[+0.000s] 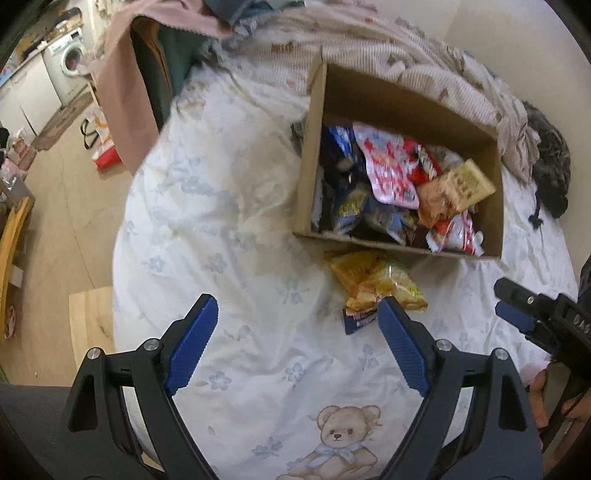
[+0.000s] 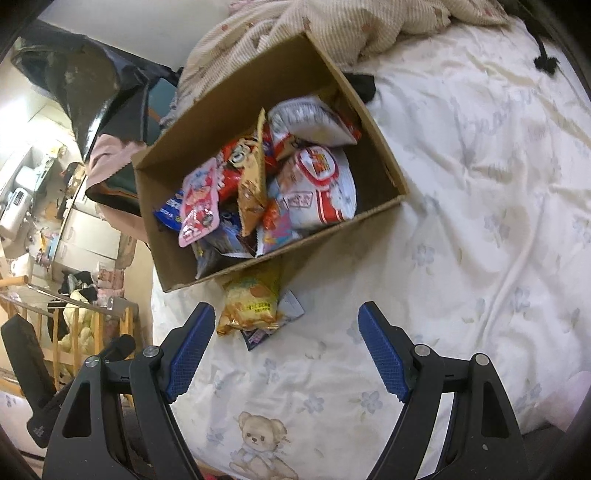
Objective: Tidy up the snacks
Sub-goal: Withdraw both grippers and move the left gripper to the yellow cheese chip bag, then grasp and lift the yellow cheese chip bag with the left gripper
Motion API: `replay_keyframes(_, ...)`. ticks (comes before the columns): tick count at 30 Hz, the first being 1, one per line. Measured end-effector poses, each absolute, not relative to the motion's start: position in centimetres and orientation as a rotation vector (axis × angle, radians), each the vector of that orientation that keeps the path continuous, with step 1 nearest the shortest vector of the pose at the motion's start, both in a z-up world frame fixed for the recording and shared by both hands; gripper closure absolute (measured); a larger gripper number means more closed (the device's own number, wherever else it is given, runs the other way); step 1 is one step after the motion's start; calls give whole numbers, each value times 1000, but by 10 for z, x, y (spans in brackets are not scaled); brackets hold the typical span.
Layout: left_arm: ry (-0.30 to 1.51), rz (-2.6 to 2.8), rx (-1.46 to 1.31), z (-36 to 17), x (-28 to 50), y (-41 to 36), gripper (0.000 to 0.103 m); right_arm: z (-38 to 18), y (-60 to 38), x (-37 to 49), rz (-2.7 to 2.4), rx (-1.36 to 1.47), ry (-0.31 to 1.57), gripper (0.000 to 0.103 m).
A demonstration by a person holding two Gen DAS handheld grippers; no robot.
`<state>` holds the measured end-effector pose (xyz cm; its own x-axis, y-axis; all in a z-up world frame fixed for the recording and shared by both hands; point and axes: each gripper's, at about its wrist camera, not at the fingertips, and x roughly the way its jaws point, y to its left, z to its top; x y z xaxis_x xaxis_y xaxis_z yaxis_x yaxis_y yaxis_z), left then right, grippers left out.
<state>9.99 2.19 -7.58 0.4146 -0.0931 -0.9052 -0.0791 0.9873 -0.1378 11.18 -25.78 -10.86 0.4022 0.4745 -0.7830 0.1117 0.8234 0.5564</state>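
A brown cardboard box (image 1: 306, 173) (image 2: 166, 266) stands on the bed, holding several snack packets, among them a pink one (image 1: 388, 166) (image 2: 197, 203) and a white and red one (image 2: 317, 184). A yellow snack bag (image 1: 373, 282) (image 2: 251, 302) lies on the sheet just in front of the box, on top of a small dark blue packet (image 1: 356, 321) (image 2: 258, 338). My left gripper (image 1: 295, 317) is open and empty, just short of the yellow bag. My right gripper (image 2: 286, 321) is open and empty, close to the same bag; it also shows at the right of the left wrist view (image 1: 509, 299).
The white flowered bed sheet (image 1: 229, 221) (image 2: 480, 221) has a teddy bear print (image 1: 343, 439) (image 2: 258, 439). A striped beige blanket (image 1: 406, 55) (image 2: 332, 29) is bunched behind the box. Clothes (image 1: 140, 74) hang at the bed's left edge, with the floor and a washing machine (image 1: 70, 59) beyond.
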Motion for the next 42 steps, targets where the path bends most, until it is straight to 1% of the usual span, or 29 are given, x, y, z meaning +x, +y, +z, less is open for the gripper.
replay_keyframes(6, 1278, -86, -255, -104, 128, -13, 17, -109, -270, 113, 181, 607, 1148, 21)
replay_keyframes(9, 1296, -69, -304, -111, 143, -29, 17, -111, -286, 109, 157, 662, 1148, 21)
replay_keyframes(13, 1337, -49, -263, -129, 161, -56, 9, -113, -308, 103, 122, 710, 1142, 21)
replay_keyframes(16, 1383, -25, -193, -149, 169, -74, 9, -117, -323, 98, 114, 755, 1144, 21)
replay_keyframes(22, 1466, 41, -192, -186, 183, -80, 9, -123, -336, 95, 96, 823, 1158, 21)
replay_keyframes(24, 1474, 38, -200, -190, 184, -79, 13, -123, -334, 96, 99, 823, 1158, 21)
replay_keyframes(25, 1477, 37, -195, -192, 183, -79, 21, -122, -333, 97, 104, 819, 1158, 21)
replay_keyframes(27, 1484, 28, -183, -193, 179, -79, 26, -121, -330, 100, 112, 811, 1158, 21)
replay_keyframes(28, 1482, 18, -170, -193, 176, -80, 30, -121, -328, 101, 116, 807, 1160, 21)
replay_keyframes(29, 1478, 4, -159, -192, 173, -82, 39, -121, -325, 102, 121, 804, 1162, 21)
replay_keyframes(30, 1475, -12, -156, -190, 169, -82, 43, -121, -323, 103, 125, 800, 1165, 21)
replay_keyframes(31, 1475, -24, -152, -188, 165, -83, 50, -121, -321, 103, 128, 798, 1167, 21)
replay_keyframes(32, 1476, -34, -139, -187, 161, -84, 54, -121, -320, 104, 129, 795, 1168, 21)
replay_keyframes(36, 1501, -109, -84, -181, 139, -99, 57, -119, -316, 104, 134, 787, 1169, 21)
replay_keyframes(42, 1508, -191, -80, -167, 105, -107, 59, -117, -315, 102, 135, 782, 1163, 21)
